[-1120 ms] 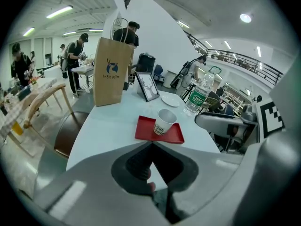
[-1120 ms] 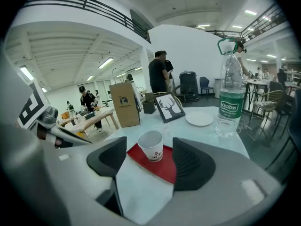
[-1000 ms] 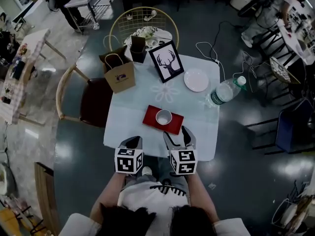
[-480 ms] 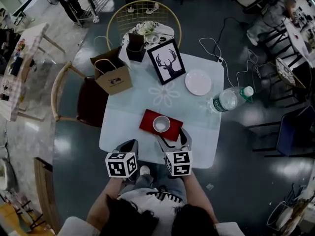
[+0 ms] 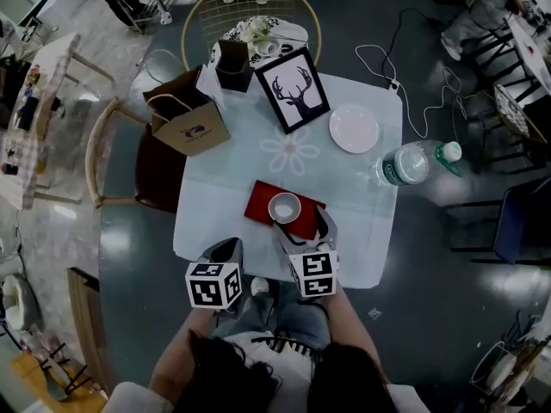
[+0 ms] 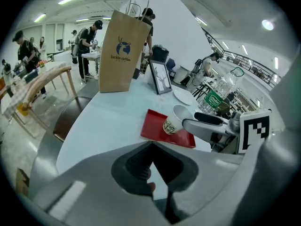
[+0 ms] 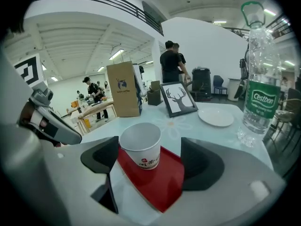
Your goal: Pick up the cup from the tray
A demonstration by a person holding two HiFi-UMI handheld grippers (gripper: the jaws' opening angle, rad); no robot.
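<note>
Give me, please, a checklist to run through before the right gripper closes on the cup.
1. Jaws of the right gripper wider than the cup: ok; they have just been opening and stand well apart.
2. Cup fully between the jaws: not ok; it stands at their mouth, nearer the jaw at the left of the right gripper view, untouched.
3. Cup upright on the red tray: ok.
4. The left gripper out of the way: ok; shut, empty, left of the tray.
5. The bottle clear of the approach: ok; well off to the right.
</note>
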